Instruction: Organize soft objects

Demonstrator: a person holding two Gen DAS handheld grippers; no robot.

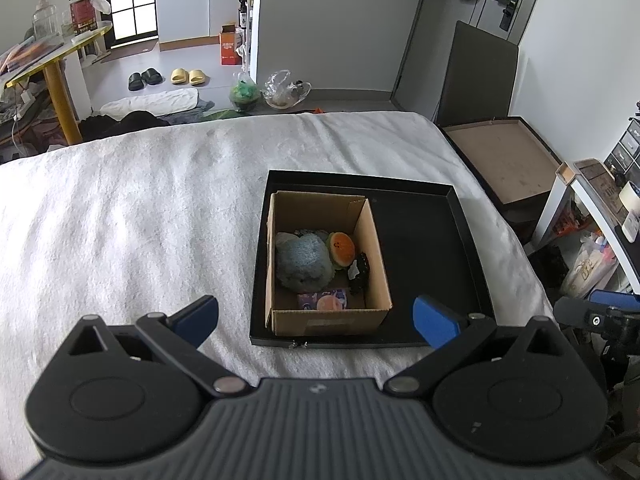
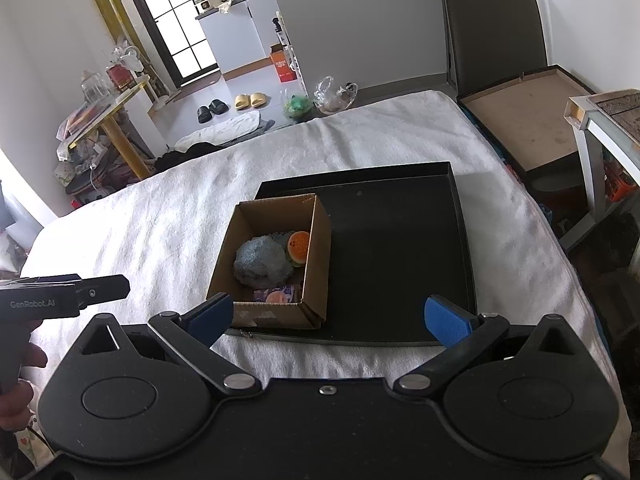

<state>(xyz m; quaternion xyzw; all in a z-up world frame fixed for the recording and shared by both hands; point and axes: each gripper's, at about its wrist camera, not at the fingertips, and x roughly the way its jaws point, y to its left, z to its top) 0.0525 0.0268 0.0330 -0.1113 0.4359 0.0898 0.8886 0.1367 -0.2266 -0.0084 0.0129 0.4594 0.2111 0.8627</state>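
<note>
An open cardboard box point(image 1: 376, 256) point(image 2: 318, 248) stands in the left part of a shallow black tray point(image 1: 424, 248) point(image 2: 400, 248) on a white towel-covered bed. Inside lie a fuzzy blue-grey plush point(image 1: 302, 264) point(image 2: 260, 262), an orange burger-like soft toy point(image 1: 342, 248) point(image 2: 299, 245), a small black item point(image 1: 360, 272) and a purple-pink packet point(image 1: 322, 300) point(image 2: 276, 295). My left gripper point(image 1: 316, 322) hovers open just in front of the box, holding nothing. My right gripper point(image 2: 330, 316) is open too, near the tray's front edge, holding nothing.
The white bed cover point(image 1: 140, 220) point(image 2: 160, 216) spreads wide to the left. A brown-lined flat box point(image 1: 504, 160) point(image 2: 524, 128) sits off the bed's right side, beside a white shelf point(image 2: 600, 128). A yellow table point(image 1: 52, 64), slippers point(image 1: 188, 76) and bags lie on the floor beyond.
</note>
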